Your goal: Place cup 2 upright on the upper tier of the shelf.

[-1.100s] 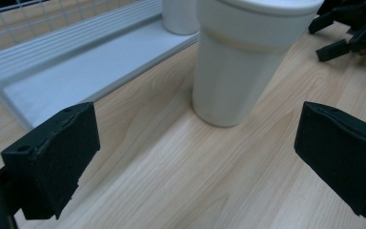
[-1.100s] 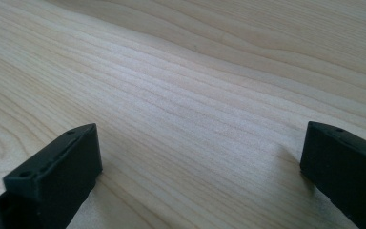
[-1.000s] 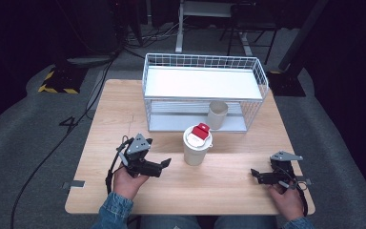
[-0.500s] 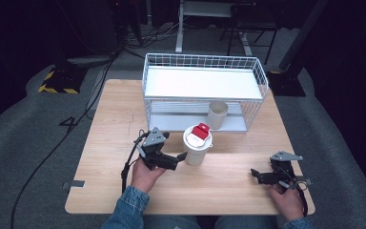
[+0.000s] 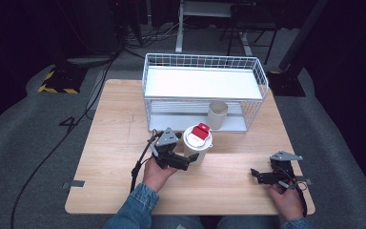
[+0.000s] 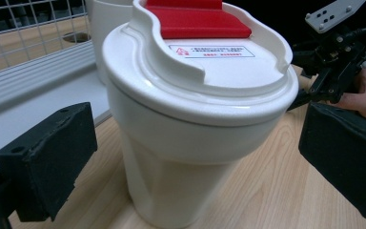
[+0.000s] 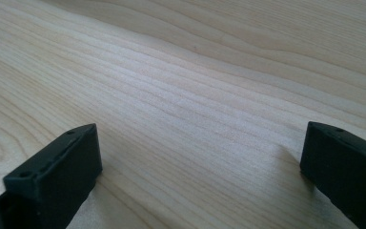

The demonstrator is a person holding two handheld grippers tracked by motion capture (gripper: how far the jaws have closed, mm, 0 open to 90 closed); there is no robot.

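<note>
Pale woodgrain table (image 5: 124,124); glossy white lidded cup (image 6: 190,124) between spread left tongs (image 6: 195,162)

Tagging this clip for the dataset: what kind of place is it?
Probably a lab or studio set up for recording, not a home. A lone wooden table stands on grey carpet in a dark room, cables run across the floor, and yellow-black hazard tape marks a stand base.

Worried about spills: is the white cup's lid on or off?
On. The lid with its red tab sits flush on the upright white cup.
</note>
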